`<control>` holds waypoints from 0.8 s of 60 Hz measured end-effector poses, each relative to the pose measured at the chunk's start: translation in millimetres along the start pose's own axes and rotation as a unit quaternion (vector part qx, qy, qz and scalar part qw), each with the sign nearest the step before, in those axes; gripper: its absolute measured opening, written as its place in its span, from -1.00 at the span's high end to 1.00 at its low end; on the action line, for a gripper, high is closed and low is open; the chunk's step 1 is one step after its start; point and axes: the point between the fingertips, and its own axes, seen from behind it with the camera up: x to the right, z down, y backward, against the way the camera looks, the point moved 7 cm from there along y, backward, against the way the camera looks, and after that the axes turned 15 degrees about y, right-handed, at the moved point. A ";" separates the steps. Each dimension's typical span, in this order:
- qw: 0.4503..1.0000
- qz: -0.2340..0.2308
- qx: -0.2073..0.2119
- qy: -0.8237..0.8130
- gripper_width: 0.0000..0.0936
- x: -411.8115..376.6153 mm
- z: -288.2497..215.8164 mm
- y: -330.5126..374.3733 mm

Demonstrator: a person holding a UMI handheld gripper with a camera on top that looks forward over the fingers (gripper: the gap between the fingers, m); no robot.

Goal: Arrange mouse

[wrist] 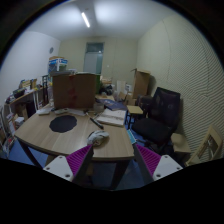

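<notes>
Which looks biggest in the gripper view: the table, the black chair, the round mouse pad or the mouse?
1. Table
2. Black chair
3. Round mouse pad
4. Mouse, just ahead of the open hand-held gripper; nearness may flatter it.

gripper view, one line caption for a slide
Open gripper approaches a mouse at the wooden table's near edge, round black mousepad beyond.

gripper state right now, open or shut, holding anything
Gripper: open, holding nothing; the grey computer mouse lies on the light wooden table just ahead of its pink-padded fingers.
</notes>
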 end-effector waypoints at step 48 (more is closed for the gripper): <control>0.993 -0.112 -0.014 -0.027 -0.82 -30.8 3.6 -96.9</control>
